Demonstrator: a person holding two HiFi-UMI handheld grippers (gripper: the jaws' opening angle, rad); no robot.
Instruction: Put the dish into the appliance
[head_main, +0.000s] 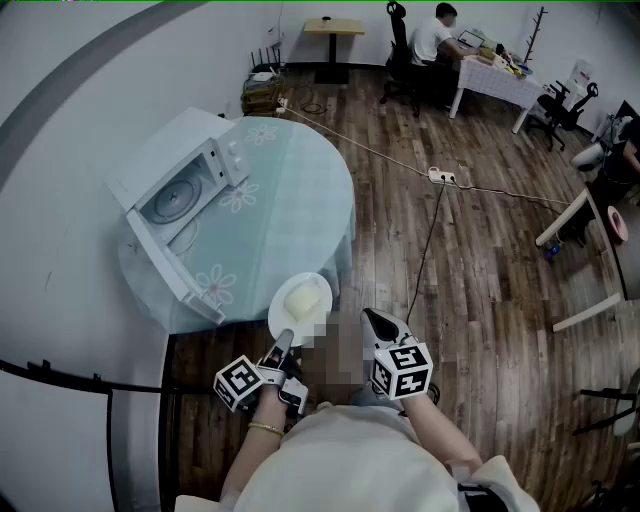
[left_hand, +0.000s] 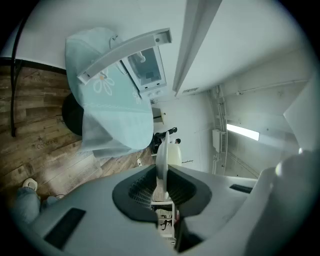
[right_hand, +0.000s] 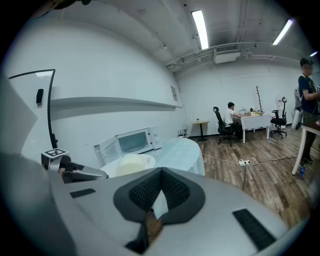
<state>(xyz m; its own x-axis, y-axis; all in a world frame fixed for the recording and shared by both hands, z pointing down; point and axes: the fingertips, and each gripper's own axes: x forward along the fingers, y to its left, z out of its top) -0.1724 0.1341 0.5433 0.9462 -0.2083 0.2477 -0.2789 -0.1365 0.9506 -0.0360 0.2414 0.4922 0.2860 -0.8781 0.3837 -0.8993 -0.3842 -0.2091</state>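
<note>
White and rigid, the plate is judged light but breakable. Its smooth rim may slip, and the pale food mound on it could slide if the plate tilts. The near rim is the place to take hold, keeping the plate level. The left gripper has its jaws closed on that rim, and the plate projects forward in the air at the near edge of the bench. The right gripper is alongside, its jaws together and empty. Farther off, the microwave oven stands on the bench with its door open.

no legible text, label or number anywhere
</note>
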